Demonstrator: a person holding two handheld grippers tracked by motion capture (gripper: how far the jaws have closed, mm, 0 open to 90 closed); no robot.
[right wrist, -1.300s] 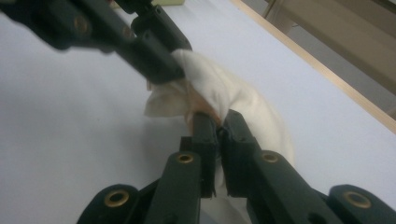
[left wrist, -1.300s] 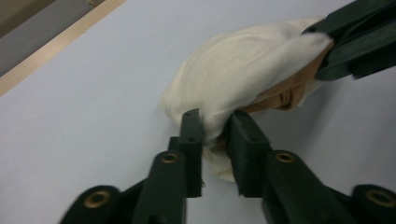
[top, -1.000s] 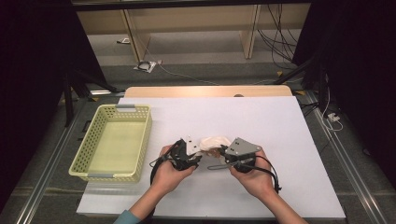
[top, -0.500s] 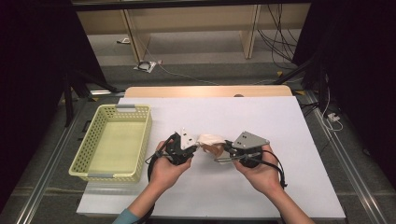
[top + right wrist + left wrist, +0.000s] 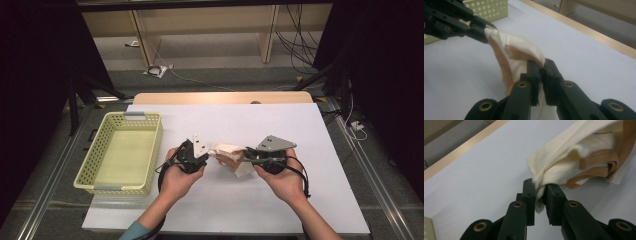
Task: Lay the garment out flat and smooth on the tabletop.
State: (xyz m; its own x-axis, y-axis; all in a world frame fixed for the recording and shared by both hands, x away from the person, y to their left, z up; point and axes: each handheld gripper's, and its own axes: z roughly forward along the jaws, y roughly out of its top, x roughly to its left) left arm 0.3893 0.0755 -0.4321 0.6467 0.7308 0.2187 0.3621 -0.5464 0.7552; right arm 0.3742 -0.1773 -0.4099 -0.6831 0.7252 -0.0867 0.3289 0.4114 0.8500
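I hold 2 grippers over the white tabletop [image 5: 300, 130], and a cream cloth [image 5: 227, 156] with tan trim hangs between them, lifted near the middle of the tabletop.

My left gripper [image 5: 210, 156] sits at about 9 o'clock of the cloth. Its jaws have just been opening a little, yet in the left gripper view a bunched corner of the cloth [image 5: 579, 157] is pinched between the 2 black pads of my left gripper [image 5: 539, 192], with a small tail of fabric poking down below them. The rest of the cloth fans out toward 1 o'clock in that view, showing its folded tan band.

My right gripper [image 5: 245, 156] sits at about 3 o'clock of the cloth. In the right gripper view its jaws stand narrow, clamped on a fold of the cloth [image 5: 516, 53] right at the tips of my right gripper [image 5: 541, 66], and the fabric stretches away toward 10 o'clock, where my other gripper bites its far corner.

A pale yellow basket [image 5: 97, 165] stands at 9 o'clock on the tabletop, apart from the cloth and just beside my left hand [image 5: 177, 177]. My right hand [image 5: 285, 180] is at about 4 o'clock of the cloth.
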